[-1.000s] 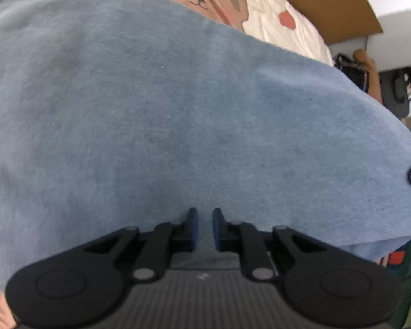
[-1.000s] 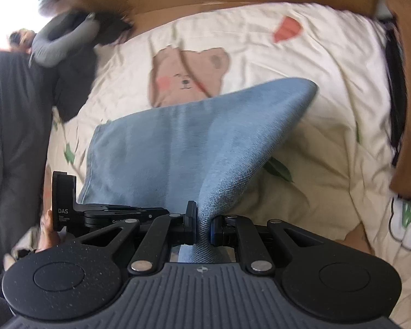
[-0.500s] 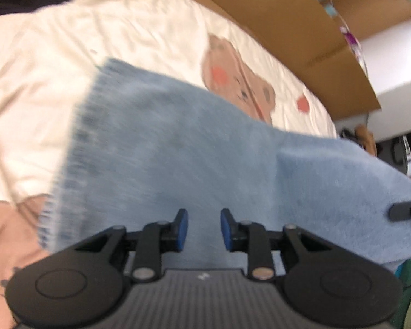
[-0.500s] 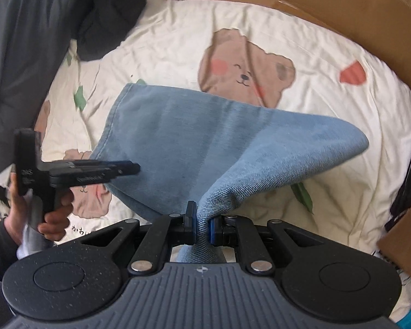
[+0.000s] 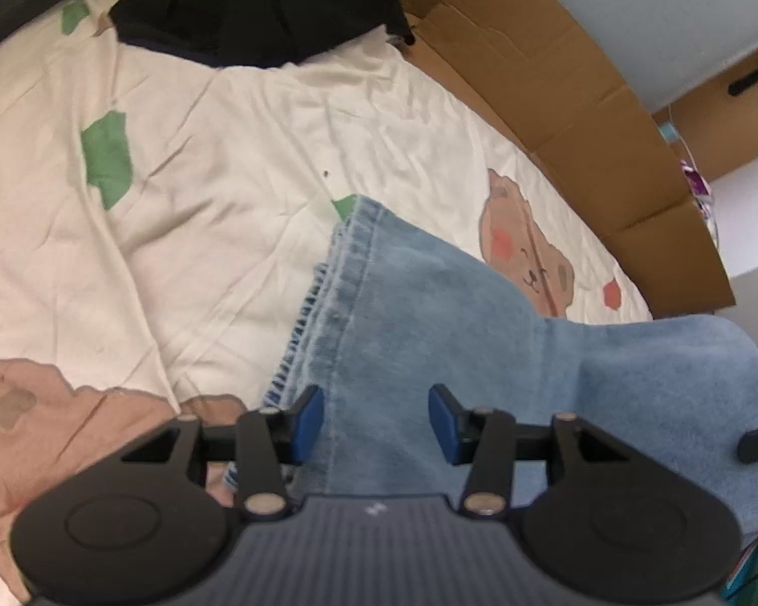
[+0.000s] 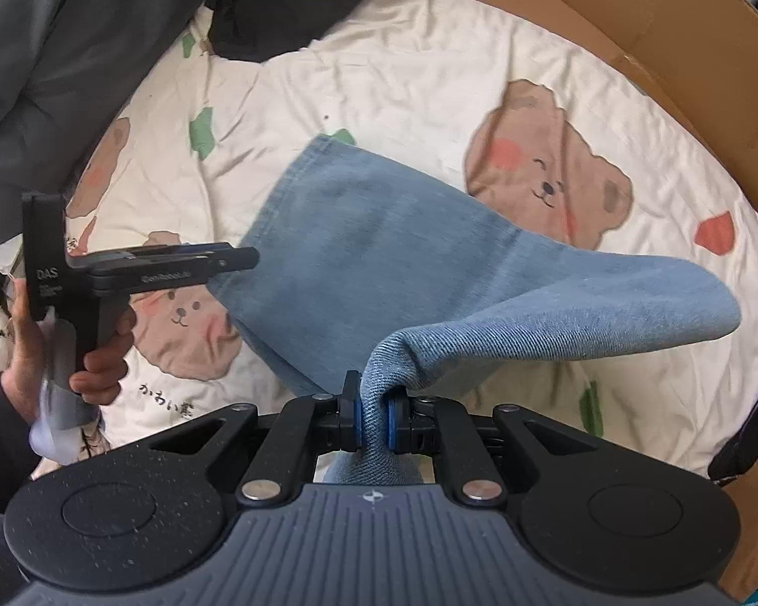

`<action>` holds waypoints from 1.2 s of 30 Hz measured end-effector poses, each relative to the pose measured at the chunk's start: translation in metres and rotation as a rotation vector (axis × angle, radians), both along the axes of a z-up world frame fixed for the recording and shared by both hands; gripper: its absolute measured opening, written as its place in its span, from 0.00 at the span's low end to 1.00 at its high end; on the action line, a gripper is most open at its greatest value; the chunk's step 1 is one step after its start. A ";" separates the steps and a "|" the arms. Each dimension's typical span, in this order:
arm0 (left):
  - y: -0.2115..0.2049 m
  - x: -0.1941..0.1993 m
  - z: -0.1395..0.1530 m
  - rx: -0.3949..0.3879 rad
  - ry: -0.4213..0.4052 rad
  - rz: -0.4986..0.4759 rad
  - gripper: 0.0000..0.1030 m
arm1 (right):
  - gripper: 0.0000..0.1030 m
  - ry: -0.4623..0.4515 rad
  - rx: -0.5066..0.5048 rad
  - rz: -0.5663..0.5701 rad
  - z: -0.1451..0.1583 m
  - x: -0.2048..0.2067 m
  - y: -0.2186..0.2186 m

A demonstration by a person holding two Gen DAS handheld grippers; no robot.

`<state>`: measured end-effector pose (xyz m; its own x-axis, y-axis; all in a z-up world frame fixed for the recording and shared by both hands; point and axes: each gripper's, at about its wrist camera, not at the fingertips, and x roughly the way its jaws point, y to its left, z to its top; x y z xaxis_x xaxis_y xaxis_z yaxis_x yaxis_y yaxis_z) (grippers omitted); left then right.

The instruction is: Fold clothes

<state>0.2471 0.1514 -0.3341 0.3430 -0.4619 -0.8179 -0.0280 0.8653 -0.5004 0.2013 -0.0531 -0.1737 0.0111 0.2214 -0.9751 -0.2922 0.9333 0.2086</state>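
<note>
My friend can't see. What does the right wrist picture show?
The right tongs pinch a bunched fold of blue jeans, lifting it over a cream bedsheet with bear pictures. At the left, a hand holds the left tongs beside the jeans' edge.

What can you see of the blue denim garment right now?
The blue denim garment is light-washed, with a stitched hem. It lies partly on the bear-print sheet. The right gripper pinches a bunched fold and lifts it. The left gripper, jaws just opened, hovers over it without gripping.
</note>
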 end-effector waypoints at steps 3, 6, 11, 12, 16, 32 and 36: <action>0.006 -0.002 -0.002 -0.005 0.000 0.015 0.47 | 0.07 -0.003 0.006 0.004 0.000 0.001 0.013; 0.012 -0.003 -0.007 -0.008 0.007 0.027 0.47 | 0.07 0.000 0.015 0.005 -0.003 0.002 0.023; 0.026 -0.007 -0.014 -0.023 0.021 0.052 0.47 | 0.07 -0.001 0.025 -0.003 -0.008 0.005 0.042; 0.028 -0.009 -0.014 -0.028 0.022 0.057 0.47 | 0.07 -0.003 0.029 -0.008 -0.009 0.007 0.046; 0.036 -0.013 -0.015 -0.032 0.021 0.075 0.47 | 0.07 -0.009 0.049 -0.024 -0.015 0.011 0.058; 0.053 -0.016 -0.021 -0.040 0.037 0.122 0.47 | 0.07 -0.007 0.127 -0.074 -0.053 0.021 0.095; 0.056 -0.016 -0.019 -0.048 0.028 0.124 0.47 | 0.07 -0.008 0.109 -0.039 -0.066 0.018 0.111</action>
<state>0.2309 0.2078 -0.3534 0.3772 -0.4559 -0.8062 -0.1479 0.8297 -0.5383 0.2191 0.0577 -0.2396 0.0299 0.3249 -0.9453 -0.2581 0.9161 0.3067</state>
